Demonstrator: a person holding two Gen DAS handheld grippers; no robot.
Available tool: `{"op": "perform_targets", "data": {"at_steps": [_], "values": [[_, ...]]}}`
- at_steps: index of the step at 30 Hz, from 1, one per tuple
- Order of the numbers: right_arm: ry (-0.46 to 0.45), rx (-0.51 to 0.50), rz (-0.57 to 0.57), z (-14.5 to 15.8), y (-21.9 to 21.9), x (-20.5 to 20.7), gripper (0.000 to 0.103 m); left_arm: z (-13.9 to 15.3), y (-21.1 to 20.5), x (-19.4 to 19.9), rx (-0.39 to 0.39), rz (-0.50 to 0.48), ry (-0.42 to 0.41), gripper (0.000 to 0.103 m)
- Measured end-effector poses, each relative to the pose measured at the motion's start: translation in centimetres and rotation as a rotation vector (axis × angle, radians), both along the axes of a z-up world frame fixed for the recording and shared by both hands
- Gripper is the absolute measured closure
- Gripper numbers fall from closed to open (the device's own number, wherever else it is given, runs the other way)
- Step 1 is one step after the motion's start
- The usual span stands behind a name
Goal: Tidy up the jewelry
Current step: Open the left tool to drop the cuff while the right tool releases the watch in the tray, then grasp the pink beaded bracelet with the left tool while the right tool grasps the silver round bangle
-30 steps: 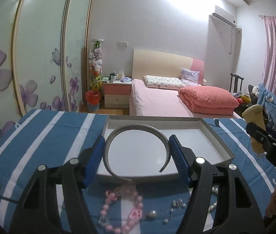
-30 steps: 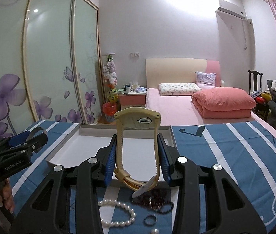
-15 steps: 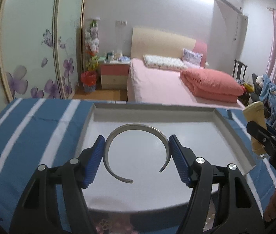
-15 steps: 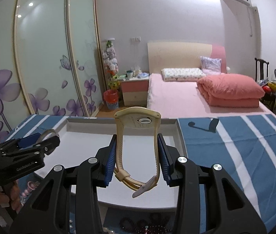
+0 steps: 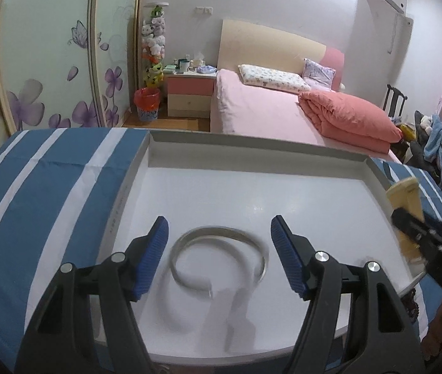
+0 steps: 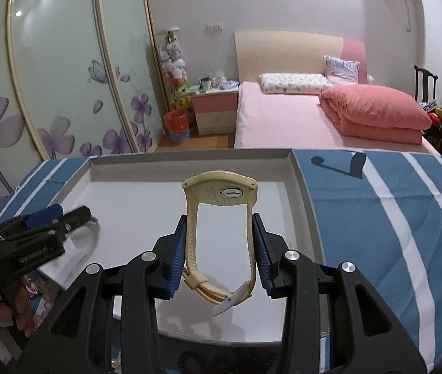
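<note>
Your left gripper (image 5: pixel 219 255) has just been opening its jaws, and they now stand wide, clear of the silver bangle (image 5: pixel 219 257) on either side. The bangle lies flat on the floor of the white tray (image 5: pixel 283 155), near its front edge, so it looks released there for sorting. Your right gripper (image 6: pixel 220 251) clamps the cream watch (image 6: pixel 219 215) by its strap sides, holding it upright above the tray's right half, likely so it can be set down beside the bangle.
</note>
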State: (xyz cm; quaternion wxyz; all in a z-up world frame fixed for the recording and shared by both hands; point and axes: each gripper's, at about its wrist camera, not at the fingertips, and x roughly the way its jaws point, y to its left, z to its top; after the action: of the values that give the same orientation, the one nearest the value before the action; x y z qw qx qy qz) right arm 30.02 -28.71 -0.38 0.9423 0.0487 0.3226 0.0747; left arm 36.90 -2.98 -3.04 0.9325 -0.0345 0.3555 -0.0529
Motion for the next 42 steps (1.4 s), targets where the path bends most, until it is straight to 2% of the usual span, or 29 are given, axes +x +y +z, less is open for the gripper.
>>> {"op": "perform_targets", "data": {"at_steps": [9, 12, 14, 22, 28, 35, 42], "values": [[0.060, 0.003, 0.003, -0.7, 0.2, 0.9, 0.062, 2.2, 0.6, -1.0, -0.005, 0.020, -0.080, 0.031], [0.061, -0.008, -0.001, -0.6, 0.5, 1.0, 0.054, 2.8, 1.0, -1.2, -0.002, 0.029, -0.097, 0.031], [0.032, -0.013, -0.007, -0.2, 0.5, 0.6, 0.040, 2.9, 1.3, -1.5, -0.003, 0.038, -0.100, 0.031], [-0.012, 0.000, -0.022, 1.3, -0.3, -0.9, 0.039, 3.6, 2.5, -2.8, -0.002, 0.061, -0.103, 0.031], [-0.049, 0.006, 0.005, 2.7, -0.3, -4.7, 0.039, 4.2, 4.0, -5.8, 0.004, 0.057, -0.109, 0.031], [-0.025, 0.002, 0.042, 2.2, 0.2, -9.8, 0.039, 3.4, 5.9, -10.9, 0.013, 0.049, -0.088, 0.028], [0.005, 0.015, 0.062, 0.9, 0.7, -14.2, 0.039, 0.7, 6.3, -13.3, 0.076, 0.014, 0.014, 0.028]]}}
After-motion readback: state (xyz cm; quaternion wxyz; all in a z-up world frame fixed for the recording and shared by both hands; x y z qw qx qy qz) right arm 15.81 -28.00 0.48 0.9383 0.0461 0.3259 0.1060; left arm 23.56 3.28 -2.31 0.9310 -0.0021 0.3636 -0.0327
